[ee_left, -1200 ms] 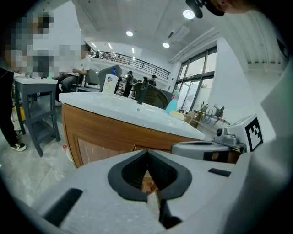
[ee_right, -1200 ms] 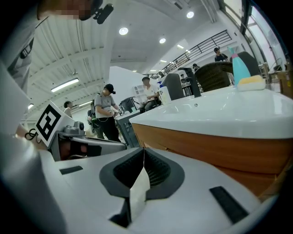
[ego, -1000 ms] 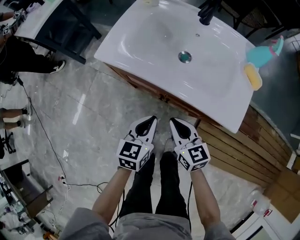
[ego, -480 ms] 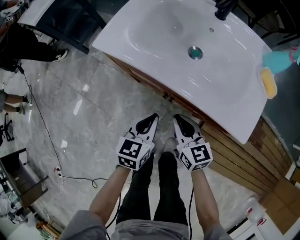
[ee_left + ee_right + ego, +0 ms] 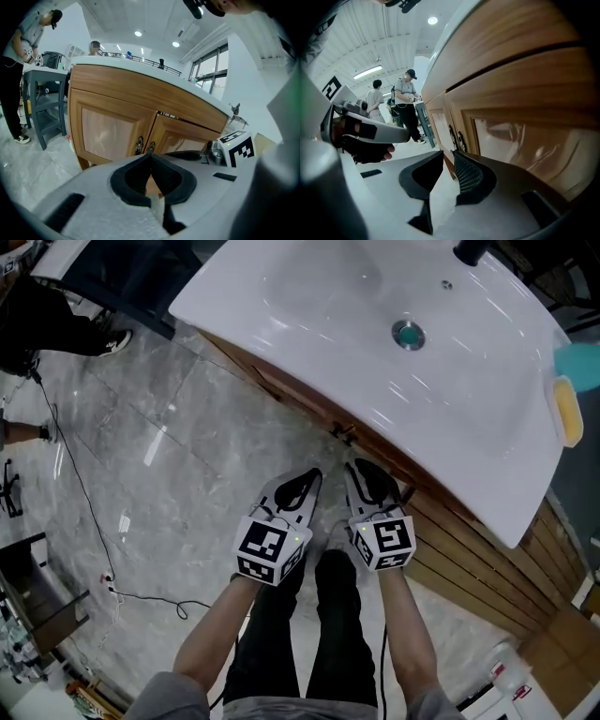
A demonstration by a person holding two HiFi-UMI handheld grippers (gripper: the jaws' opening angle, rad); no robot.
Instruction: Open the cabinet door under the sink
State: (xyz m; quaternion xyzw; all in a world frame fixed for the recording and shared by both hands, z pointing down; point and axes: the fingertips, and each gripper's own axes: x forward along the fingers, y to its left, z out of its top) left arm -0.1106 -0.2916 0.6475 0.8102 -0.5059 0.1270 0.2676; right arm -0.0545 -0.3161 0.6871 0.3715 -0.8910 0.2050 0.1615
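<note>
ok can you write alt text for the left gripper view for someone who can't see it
The left tool, jaws shut on nothing, points at a wooden cabinet under a white countertop, its two doors closed, with dark handles where they meet. The other tool's marker cube shows at right; a person stands at far left.

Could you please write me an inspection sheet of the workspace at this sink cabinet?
Surface: white sink over a grey floor.
Job's things: both doors shut; handles side by side where they meet, untouched.
Clutter: yellow soap and a teal thing by the sink's right edge.
Grippers: left gripper shut, empty; right gripper narrowly open, empty; both short of the doors.
Cables: black cable across the floor at left.
Surroundings: people standing beyond; dark chair at left.
</note>
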